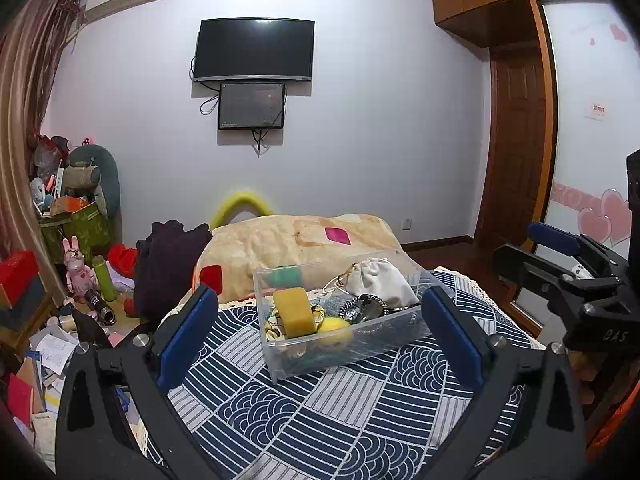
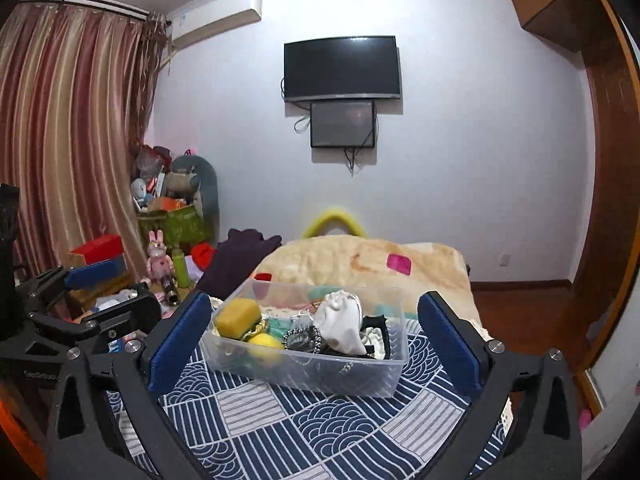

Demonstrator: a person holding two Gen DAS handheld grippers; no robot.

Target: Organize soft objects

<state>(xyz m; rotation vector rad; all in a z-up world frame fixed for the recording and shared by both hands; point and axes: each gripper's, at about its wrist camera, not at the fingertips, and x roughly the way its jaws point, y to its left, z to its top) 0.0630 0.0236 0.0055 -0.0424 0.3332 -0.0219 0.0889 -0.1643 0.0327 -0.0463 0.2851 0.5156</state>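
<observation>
A clear plastic box [image 1: 360,354] [image 2: 320,374] stands on a blue patterned cloth [image 1: 320,412]. Inside lie a yellow sponge [image 1: 295,312] [image 2: 238,317], a yellow ball [image 1: 335,330] [image 2: 266,342], a white drawstring pouch [image 1: 380,282] [image 2: 340,320], a dark beaded bracelet [image 2: 300,336] and some green pieces. My left gripper [image 1: 318,291] is open in front of the box, with nothing touching its blue pads [image 1: 188,332]. My right gripper [image 2: 314,298] is open the same way, its pads [image 2: 452,340] bare. Each gripper also shows at the other view's edge.
A cream blanket [image 1: 296,240] is heaped behind the box, with dark clothing [image 1: 168,264] to its left. Toys, bottles, papers and a green bin [image 1: 80,228] crowd the left side. A wardrobe [image 1: 520,140] stands at the right; screens hang on the far wall.
</observation>
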